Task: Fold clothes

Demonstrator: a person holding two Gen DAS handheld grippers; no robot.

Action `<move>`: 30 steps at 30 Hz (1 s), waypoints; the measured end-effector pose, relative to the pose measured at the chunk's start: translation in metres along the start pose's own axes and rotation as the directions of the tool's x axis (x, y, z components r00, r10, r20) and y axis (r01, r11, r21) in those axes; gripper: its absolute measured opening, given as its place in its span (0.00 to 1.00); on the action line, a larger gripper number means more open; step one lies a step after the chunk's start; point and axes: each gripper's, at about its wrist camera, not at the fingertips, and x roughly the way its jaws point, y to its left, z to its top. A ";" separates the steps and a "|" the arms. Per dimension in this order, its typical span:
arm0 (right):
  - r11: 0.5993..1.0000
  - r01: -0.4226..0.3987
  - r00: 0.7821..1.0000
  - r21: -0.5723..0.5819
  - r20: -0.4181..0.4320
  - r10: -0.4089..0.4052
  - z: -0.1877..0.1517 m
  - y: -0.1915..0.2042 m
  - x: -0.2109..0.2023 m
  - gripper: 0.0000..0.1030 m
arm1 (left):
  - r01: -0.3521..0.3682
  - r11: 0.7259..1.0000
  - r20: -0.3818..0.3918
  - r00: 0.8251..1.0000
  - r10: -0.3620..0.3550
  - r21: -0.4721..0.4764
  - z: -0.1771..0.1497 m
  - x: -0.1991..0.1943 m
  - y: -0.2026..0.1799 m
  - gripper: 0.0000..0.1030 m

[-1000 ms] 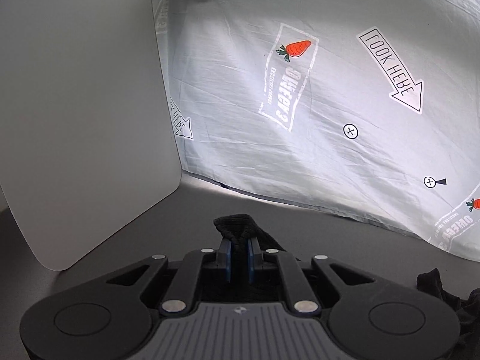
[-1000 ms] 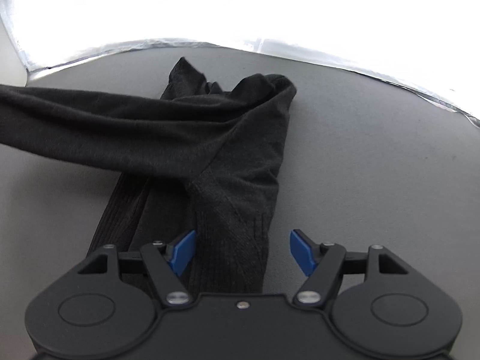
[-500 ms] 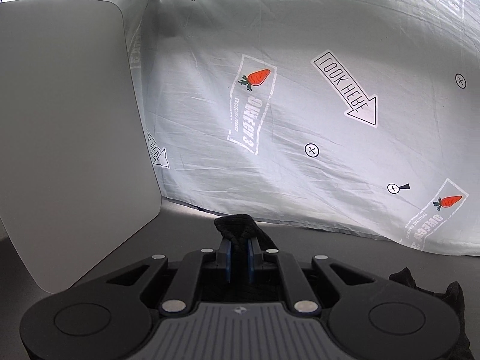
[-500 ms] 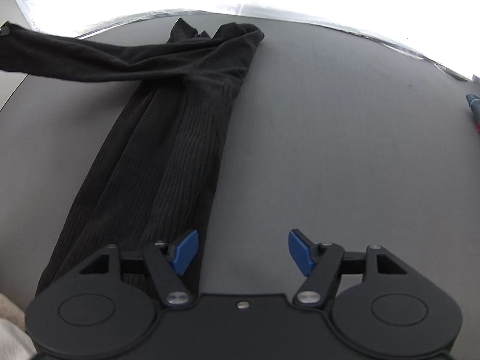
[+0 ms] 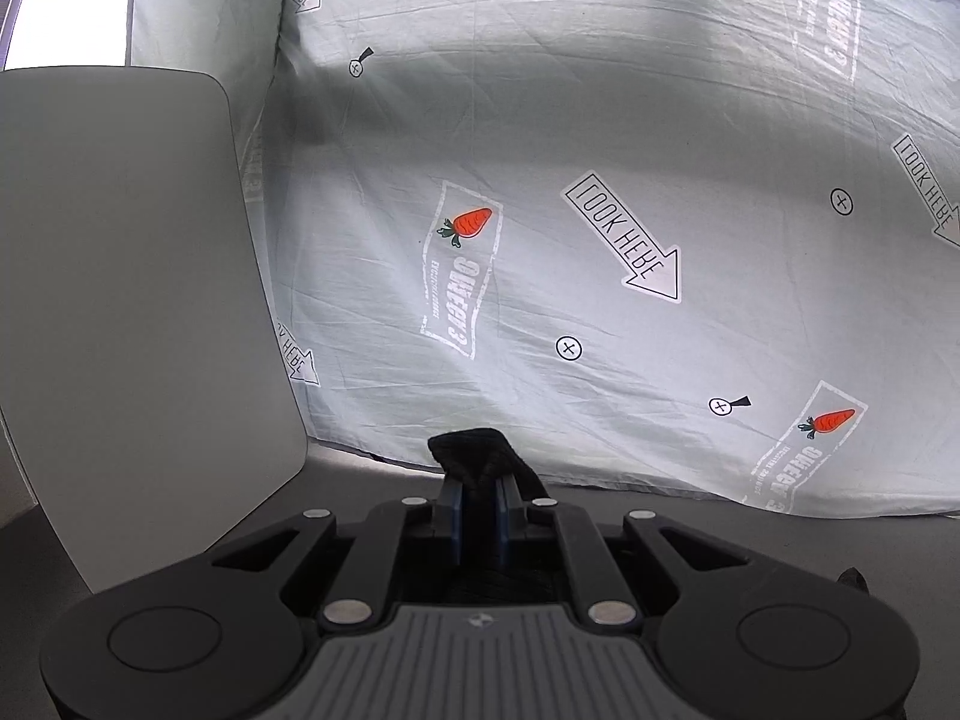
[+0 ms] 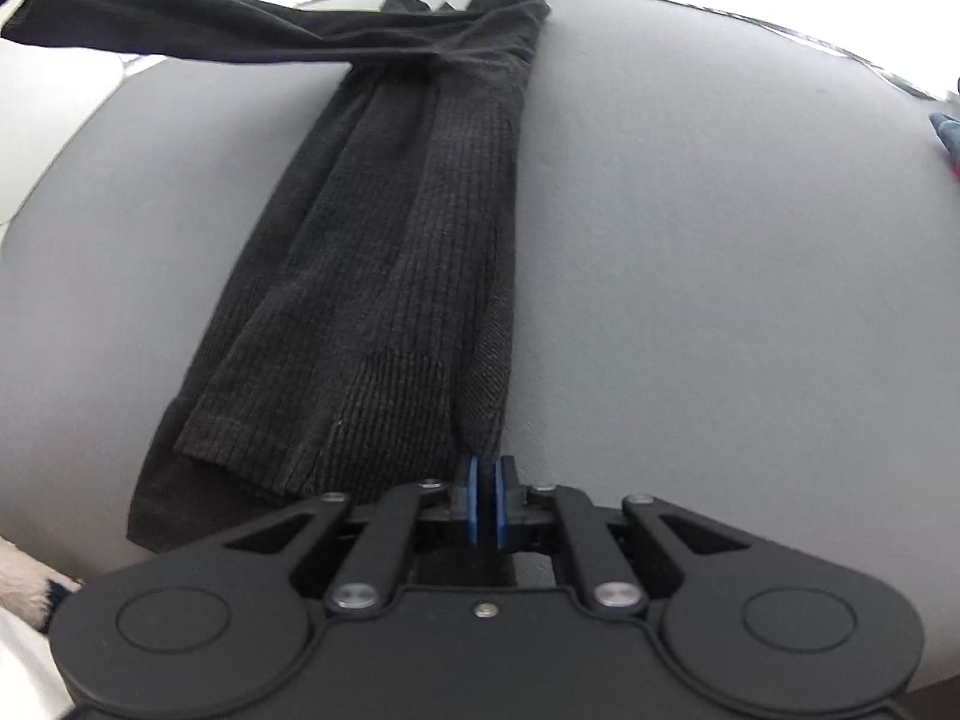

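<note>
A black ribbed knit garment [image 6: 390,276] lies lengthwise on the grey table [image 6: 720,300], folded into a long narrow strip. One sleeve [image 6: 180,30] stretches off to the upper left, lifted off the table. My right gripper [image 6: 483,495] is shut at the garment's near right corner, with the hem edge running into its blue pads. In the left wrist view, my left gripper [image 5: 478,504] is shut on a bunch of black fabric [image 5: 471,450] that pokes out above its fingertips, held up facing the printed sheet.
A pale sheet [image 5: 600,210] with carrot and arrow prints hangs behind the table. A white rounded board [image 5: 120,300] stands at the left. Red and blue objects [image 6: 948,138] sit at the right table edge. Something pale and fluffy [image 6: 24,588] lies at the near left.
My right gripper pulled back to the garment's near hem and went from open to shut there. My left gripper rose higher with the fabric, stretching the sleeve.
</note>
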 end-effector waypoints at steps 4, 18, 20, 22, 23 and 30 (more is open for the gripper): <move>0.994 0.074 0.992 -0.081 0.111 -0.064 0.000 0.015 -0.018 0.30 | 0.030 0.999 0.013 0.999 -0.030 -0.014 -0.003 -0.019 0.000 0.12; 0.993 0.116 0.985 0.002 0.127 -0.116 0.019 -0.031 -0.024 0.41 | 0.657 0.732 -0.191 0.754 -0.629 0.184 -0.072 -0.128 -0.127 0.13; 0.992 0.123 0.984 0.038 0.122 -0.127 0.018 -0.041 -0.024 0.41 | 0.743 0.640 -0.345 0.664 -0.664 0.196 -0.103 -0.128 -0.153 0.14; 0.990 0.112 0.985 0.081 0.123 -0.122 0.015 -0.051 -0.021 0.42 | 0.840 0.522 -0.563 0.504 -0.655 0.145 -0.144 -0.117 -0.180 0.19; 0.990 0.098 0.986 0.100 0.122 -0.110 0.015 -0.055 -0.015 0.43 | 0.859 0.495 -0.628 0.457 -0.629 0.129 -0.162 -0.113 -0.188 0.19; 0.986 -0.046 0.984 0.158 0.178 0.017 0.014 -0.059 -0.022 0.46 | 0.822 0.558 -0.653 0.485 -0.581 0.115 -0.179 -0.106 -0.171 0.48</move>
